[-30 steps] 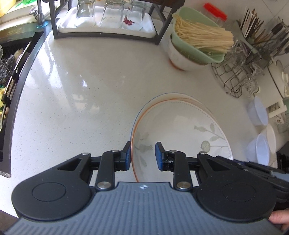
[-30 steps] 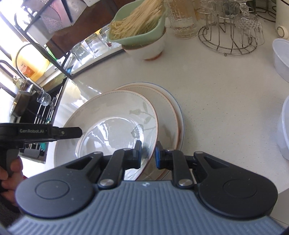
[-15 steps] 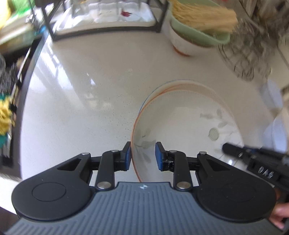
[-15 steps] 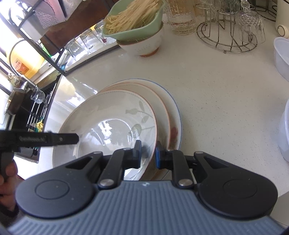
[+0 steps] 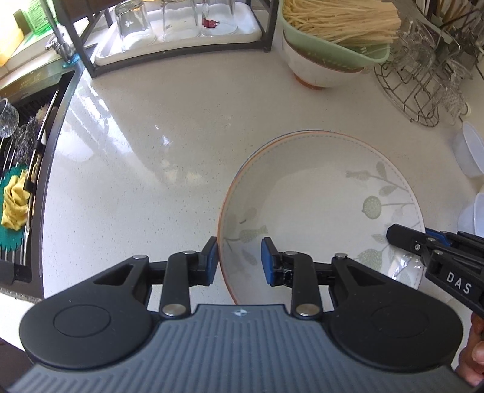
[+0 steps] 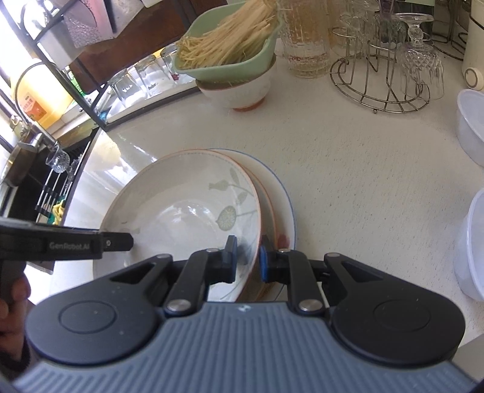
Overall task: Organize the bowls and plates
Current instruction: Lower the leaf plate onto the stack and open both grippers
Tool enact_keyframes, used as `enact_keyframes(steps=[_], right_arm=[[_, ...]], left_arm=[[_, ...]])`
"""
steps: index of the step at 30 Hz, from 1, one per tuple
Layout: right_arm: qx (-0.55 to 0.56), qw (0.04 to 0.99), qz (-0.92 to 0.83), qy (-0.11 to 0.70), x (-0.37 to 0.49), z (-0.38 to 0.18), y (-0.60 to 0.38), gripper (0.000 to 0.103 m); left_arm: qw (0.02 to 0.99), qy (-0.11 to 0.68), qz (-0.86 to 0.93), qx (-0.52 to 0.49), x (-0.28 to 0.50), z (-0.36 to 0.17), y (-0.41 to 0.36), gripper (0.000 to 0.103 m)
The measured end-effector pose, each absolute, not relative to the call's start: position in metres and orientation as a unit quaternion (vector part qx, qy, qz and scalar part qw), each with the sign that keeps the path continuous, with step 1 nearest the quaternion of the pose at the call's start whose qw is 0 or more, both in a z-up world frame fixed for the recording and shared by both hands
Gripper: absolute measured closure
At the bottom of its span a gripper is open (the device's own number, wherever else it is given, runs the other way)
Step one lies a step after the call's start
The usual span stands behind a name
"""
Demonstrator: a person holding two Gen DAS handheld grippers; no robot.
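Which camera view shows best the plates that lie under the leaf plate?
The right wrist view: two plate rims stick out beside the leaf plate. The left wrist view shows only a thin rim edge.

- Desk: pale speckled stone-like surface, polished, with glossy reflections.
- Top plate: glazed ceramic, smooth, shiny, with a matt-looking green leaf print.
- Left gripper: matt black plastic arms, blue rubber-like pads, bright metal pivot pins, ribbed grey body.
- Wire rack: bare shiny metal.
- Tumblers: clear glass.
- Containers: translucent white plastic.
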State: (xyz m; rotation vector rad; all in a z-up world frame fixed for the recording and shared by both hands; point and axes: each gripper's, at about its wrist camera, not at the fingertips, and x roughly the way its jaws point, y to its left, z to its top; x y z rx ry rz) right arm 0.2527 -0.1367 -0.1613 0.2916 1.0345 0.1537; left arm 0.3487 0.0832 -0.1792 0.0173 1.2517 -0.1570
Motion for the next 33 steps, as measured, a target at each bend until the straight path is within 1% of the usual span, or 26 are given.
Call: enact_keyframes(steps=[7, 14, 16, 18, 19, 22, 23, 25, 33], right_arm=[[0.135, 0.858, 0.079, 0.488, 0.254, -0.161, -0.137, 0.085], [0.164, 0.852, 0.081, 0.49, 0.251, -0.163, -0.143, 0.086], [0.171, 0.851, 0.079, 0.49, 0.249, -0.162, -0.143, 0.083], [0.182, 0.848, 0.081, 0.49, 0.247, -0.162, -0.146, 0.083], [0.191, 0.846, 0.081, 0.491, 0.245, -0.161, -0.148, 0.083], [0.203, 0.843, 0.083, 0.492, 0.24, -0.159, -0.152, 0.083], [0.201, 0.843, 0.085, 0.492, 0.238, -0.158, -0.152, 0.083], [0.197, 0.843, 0.09, 0.493, 0.235, -0.157, -0.152, 0.083], [0.191, 0.842, 0.09, 0.497, 0.226, -0.152, -0.154, 0.083]], left_arm=[[0.806, 0.587, -0.073, -0.038, 0.337, -0.171, 0.098, 0.07], [0.789, 0.597, -0.071, -0.127, 0.322, -0.172, 0.12, 0.07], [0.789, 0.595, -0.069, -0.137, 0.319, -0.172, 0.122, 0.07], [0.795, 0.587, -0.059, -0.14, 0.316, -0.172, 0.122, 0.073], [0.797, 0.585, -0.049, -0.141, 0.317, -0.174, 0.121, 0.081], [0.797, 0.582, -0.035, -0.158, 0.318, -0.178, 0.123, 0.091], [0.798, 0.581, -0.03, -0.156, 0.316, -0.178, 0.124, 0.092], [0.8, 0.577, -0.025, -0.161, 0.314, -0.179, 0.124, 0.094], [0.808, 0.565, -0.02, -0.165, 0.306, -0.172, 0.122, 0.094]])
